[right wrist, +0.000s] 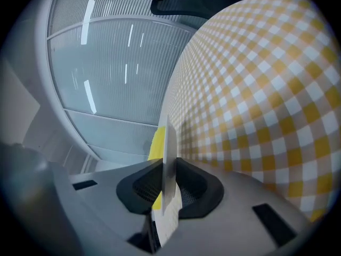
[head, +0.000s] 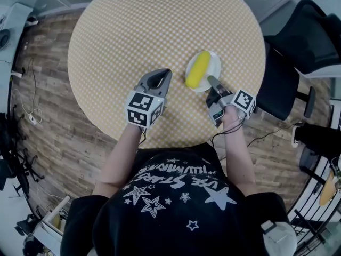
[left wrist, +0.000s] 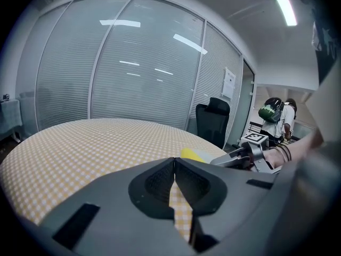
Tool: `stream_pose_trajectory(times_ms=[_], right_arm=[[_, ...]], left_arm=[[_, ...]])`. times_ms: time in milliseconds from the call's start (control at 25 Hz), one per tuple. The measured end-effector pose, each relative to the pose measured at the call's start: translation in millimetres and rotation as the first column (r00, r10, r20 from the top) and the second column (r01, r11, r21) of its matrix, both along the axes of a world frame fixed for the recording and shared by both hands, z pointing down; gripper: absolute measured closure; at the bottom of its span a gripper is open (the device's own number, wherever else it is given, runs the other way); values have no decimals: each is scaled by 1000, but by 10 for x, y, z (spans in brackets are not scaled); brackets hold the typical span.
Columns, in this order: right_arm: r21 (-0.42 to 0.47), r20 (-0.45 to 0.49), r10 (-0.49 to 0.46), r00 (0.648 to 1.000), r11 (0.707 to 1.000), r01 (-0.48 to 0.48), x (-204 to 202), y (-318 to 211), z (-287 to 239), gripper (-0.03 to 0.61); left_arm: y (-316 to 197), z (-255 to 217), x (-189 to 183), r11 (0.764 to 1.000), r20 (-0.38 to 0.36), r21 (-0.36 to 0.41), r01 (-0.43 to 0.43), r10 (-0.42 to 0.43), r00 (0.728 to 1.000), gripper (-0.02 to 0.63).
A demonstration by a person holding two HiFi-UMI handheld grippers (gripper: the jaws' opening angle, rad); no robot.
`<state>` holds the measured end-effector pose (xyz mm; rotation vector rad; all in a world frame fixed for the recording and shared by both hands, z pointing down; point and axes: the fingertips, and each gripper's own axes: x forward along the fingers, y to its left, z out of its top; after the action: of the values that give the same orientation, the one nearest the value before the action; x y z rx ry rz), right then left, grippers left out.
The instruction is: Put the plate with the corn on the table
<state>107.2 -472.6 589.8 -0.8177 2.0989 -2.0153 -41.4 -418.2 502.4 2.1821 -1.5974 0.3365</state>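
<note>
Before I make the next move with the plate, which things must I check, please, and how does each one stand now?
1. Grip: the right claw is shut on the rim of the plate: ok.
2. Load: the corn lies on the plate: ok.
3. Place: the plate is over the table, inside its edge: ok.
4. Contact: the plate bottom rests on the table: cannot tell.
5. Other hand: the left claw is shut, empty and apart from the plate: ok.

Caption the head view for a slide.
Right gripper clamps the round white plate bearing a yellow corn cob at the yellow-checked round table.
</note>
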Motion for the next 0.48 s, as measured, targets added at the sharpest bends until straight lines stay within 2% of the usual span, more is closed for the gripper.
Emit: stream_pose_trajectory(times_ms=[480], right_arm=[[-59,-68,38,997,997,-42,65,-33,179,517]], left_arm=[[35,25,5,1000,-7,-11,-1,1,1000,605]])
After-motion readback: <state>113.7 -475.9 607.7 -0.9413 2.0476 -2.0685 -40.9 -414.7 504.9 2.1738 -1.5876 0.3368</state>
